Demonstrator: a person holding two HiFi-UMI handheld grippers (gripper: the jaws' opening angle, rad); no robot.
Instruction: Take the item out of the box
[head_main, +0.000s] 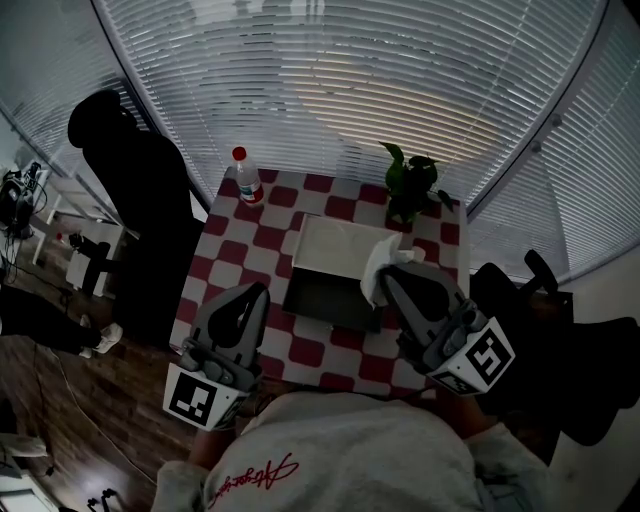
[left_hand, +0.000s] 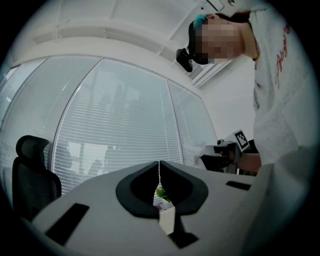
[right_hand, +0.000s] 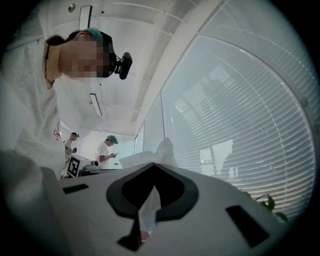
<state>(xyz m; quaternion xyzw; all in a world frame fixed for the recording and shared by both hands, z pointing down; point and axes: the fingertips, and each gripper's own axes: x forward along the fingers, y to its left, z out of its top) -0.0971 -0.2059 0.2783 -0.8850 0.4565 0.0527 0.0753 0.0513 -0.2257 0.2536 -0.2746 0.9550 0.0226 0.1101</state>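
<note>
- The right gripper (head_main: 392, 272) is clamped on the item, a soft white crumpled piece (head_main: 378, 262) that looks like tissue or thin wrap.
- In the right gripper view the jaws of that gripper (right_hand: 152, 167) are pressed together on a thin fold of the white piece (right_hand: 164, 150). Its loose end stands up past the tips.
- From the head view, the white piece hangs at the near right corner of the box (head_main: 312, 300). It is raised above the dark inside, and its lower edge overlaps the box's right rim.
- I cannot tell whether that lower edge is fully clear of the rim or touches it.
- The left gripper (head_main: 262, 290) sits near the box's near left corner, apart from it. Its jaws (left_hand: 159, 165) are closed tip to tip with nothing between them.
- The box sits mid-table on the red and white checked cloth (head_main: 250, 240). A bottle (head_main: 246, 178) stands at the far left and a small plant (head_main: 408, 185) at the far right, both well apart from the lifted piece.
- Judged from this, the grasp and lift are done and the removal is most of the way through.
- What looks left is to carry the piece clear of the box, probably to the bare cloth on the near right, and let go.
- Whether anything else remains inside the box is not visible.
</note>
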